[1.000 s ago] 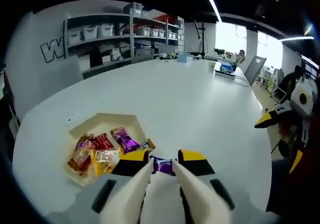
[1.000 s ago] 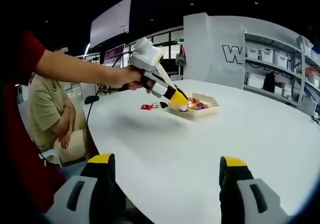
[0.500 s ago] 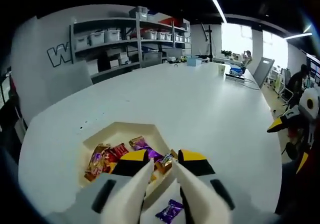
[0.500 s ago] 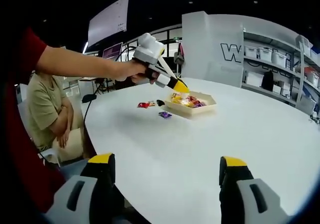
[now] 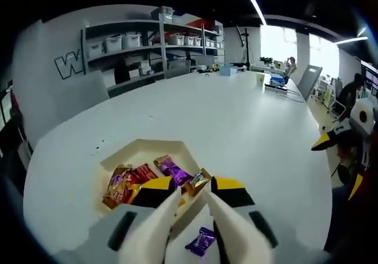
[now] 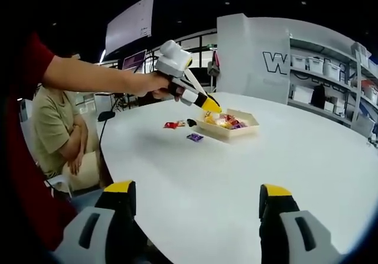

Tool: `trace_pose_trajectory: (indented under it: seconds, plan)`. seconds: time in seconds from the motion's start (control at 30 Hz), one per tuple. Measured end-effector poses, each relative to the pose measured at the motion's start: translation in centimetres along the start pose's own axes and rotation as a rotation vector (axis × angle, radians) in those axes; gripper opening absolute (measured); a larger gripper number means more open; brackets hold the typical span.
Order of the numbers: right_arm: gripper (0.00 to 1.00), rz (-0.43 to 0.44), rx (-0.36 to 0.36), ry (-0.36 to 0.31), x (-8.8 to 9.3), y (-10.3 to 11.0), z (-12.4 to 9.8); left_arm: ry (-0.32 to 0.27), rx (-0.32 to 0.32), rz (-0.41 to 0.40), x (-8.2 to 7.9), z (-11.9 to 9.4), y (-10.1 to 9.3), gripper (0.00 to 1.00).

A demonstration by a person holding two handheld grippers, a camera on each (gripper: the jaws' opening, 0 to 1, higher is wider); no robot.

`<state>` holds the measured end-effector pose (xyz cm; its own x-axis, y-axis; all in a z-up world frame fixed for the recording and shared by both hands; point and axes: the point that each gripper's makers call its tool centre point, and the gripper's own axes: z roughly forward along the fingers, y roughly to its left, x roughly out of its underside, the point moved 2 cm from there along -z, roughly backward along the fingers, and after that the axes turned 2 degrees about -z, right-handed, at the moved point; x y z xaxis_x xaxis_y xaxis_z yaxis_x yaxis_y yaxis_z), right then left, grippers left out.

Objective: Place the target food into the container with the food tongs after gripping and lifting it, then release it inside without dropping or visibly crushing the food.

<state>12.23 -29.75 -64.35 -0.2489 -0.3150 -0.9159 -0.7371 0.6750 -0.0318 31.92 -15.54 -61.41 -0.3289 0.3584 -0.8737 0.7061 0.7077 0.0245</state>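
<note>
Your left gripper (image 5: 193,198) hangs over the near edge of the container (image 5: 142,152), and its jaws stand close together with a narrow gap and nothing between them. In the right gripper view the same left gripper (image 6: 209,106) points down at the tray from above. The purple candy (image 5: 201,241) lies on the white table (image 5: 236,122), just beside the near wall of the container and under your jaws, so it is outside, not inside. I judge that this piece is the target food and that its placing is not done.

Inside the container you already have several wrapped candies: another purple one (image 5: 172,169), a red one (image 5: 140,174) and orange-gold ones (image 5: 118,184). Two more pieces, a red candy (image 6: 172,124) and a dark one (image 6: 191,122), lie on the table near the far side of the tray.

Your right gripper (image 6: 198,211) is held wide apart and empty, near the table edge, well apart from the tray.

What is left, I think: grip the purple candy softly, lift it over the wall, and let it go inside.
</note>
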Motion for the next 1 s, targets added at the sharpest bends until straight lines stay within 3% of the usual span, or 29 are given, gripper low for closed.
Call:
trace_pose_trajectory:
  seconds: [0.27,0.57,1.0]
  plan:
    - [0.86,0.000,-0.004,-0.011,-0.3,0.5,-0.1,0.010,0.000,-0.009,1.4,-0.7,-0.6,0.24]
    - [0.94,0.001,0.016,-0.048,-1.1,0.4,-0.2,0.033,0.002,-0.017,3.8,-1.2,-1.8,0.24]
    - [0.94,0.003,0.012,-0.048,-0.7,0.5,-0.2,0.056,-0.030,-0.024,6.3,-1.6,-1.5,0.25]
